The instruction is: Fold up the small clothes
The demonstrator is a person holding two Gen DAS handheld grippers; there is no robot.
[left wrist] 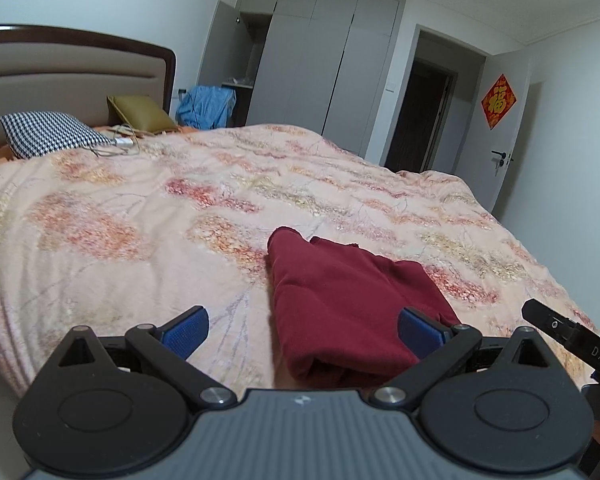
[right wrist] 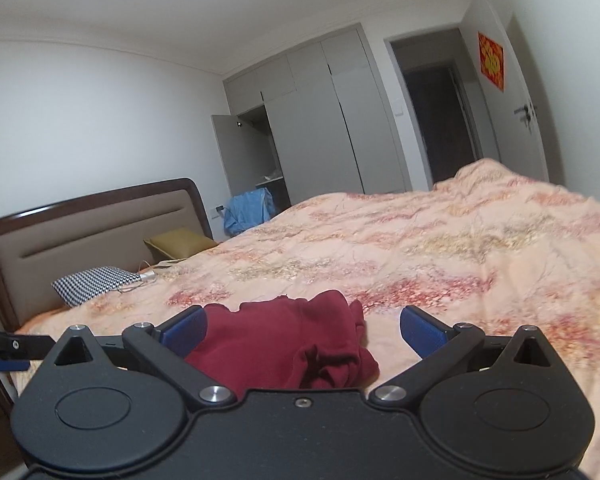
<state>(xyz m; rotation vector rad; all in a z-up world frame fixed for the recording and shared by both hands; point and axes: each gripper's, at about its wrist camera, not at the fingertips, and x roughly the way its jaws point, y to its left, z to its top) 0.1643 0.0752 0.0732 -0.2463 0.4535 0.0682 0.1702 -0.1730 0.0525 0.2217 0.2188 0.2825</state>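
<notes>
Matt maroon cloth garment (left wrist: 340,292) on a soft quilted bedspread (left wrist: 140,208) (floral print).

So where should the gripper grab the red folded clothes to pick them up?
Probably the thick rolled edge of the dark red garment nearest the open left gripper. Come in low from the near side, one finger under and one over: that fold is rounded and raised off the bedspread, while the far layers lie flat.

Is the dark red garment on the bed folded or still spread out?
Folded: the red garment lies as a compact layered bundle on the quilt, with a rounded fold edge nearest the camera.
</notes>
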